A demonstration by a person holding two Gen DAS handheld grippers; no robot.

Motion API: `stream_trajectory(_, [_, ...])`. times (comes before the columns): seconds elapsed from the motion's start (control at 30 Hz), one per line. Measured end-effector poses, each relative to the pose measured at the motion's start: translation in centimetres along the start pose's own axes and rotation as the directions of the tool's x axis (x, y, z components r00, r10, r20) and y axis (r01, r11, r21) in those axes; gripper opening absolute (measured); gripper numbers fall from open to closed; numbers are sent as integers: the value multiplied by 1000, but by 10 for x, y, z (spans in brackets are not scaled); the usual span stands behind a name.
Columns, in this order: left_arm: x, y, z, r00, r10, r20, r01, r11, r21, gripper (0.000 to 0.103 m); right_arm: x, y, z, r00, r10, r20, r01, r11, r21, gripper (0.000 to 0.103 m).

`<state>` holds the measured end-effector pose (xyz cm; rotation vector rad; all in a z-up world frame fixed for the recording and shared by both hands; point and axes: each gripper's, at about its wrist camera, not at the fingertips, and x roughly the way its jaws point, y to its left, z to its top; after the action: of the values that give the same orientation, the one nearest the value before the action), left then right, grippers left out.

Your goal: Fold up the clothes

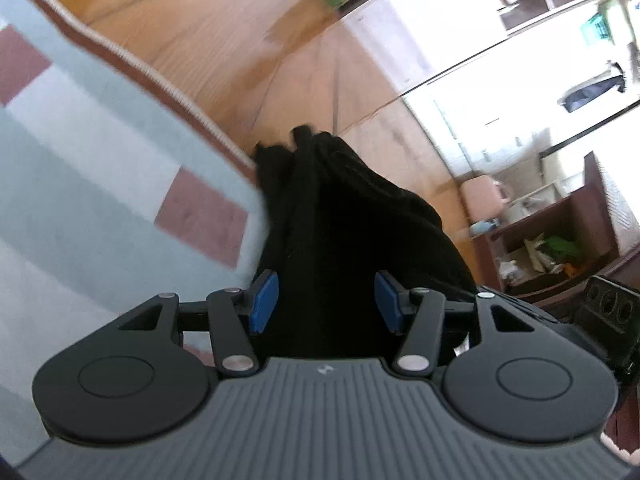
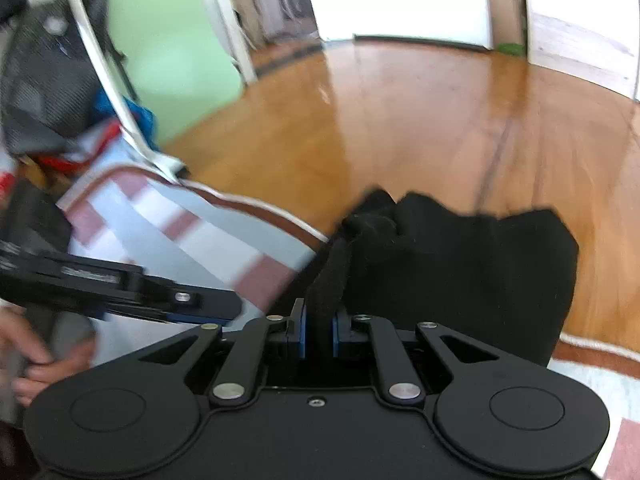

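While black garment fills the half-spread left gripper — right gripper pinches it.

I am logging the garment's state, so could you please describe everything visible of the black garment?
The black garment is soft, dark, plain cloth, bunched and creased. The right claw is shut on a narrow fold of it; a thicker bundle sits between the left claw's blue pads. It drapes over the striped rug's edge, with the wooden floor beyond.

Matt black cloth garment; glossy wooden floor; woven rug.
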<state>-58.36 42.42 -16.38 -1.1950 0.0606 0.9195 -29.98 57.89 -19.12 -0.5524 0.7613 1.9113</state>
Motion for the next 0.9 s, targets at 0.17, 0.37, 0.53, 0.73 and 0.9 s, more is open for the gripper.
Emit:
stream_trajectory(0.17, [9, 16, -2, 995, 84, -44, -86, 996, -38, 53, 20, 23, -10, 994, 25, -104, -38, 991, -126, 14])
stream_trajectory(0.37, [-1, 13, 0, 993, 118, 2, -118, 993, -26, 53, 66, 45, -30, 979, -139, -151, 121, 985, -124, 21])
stream_trajectory(0.53, [-13, 8, 1, 984, 172, 42, -171, 985, -40, 53, 28, 67, -31, 995, -58, -84, 42, 983, -180, 49])
stream_trajectory(0.73, [-36, -6, 1, 990, 113, 79, -112, 993, -23, 54, -42, 36, -57, 955, -295, 22, 291, 923, -252, 65])
stream_trajectory(0.9, [-18, -35, -15, 997, 66, -31, -64, 996, 66, 60, -68, 2, -92, 927, -366, -86, 349, 922, -166, 65])
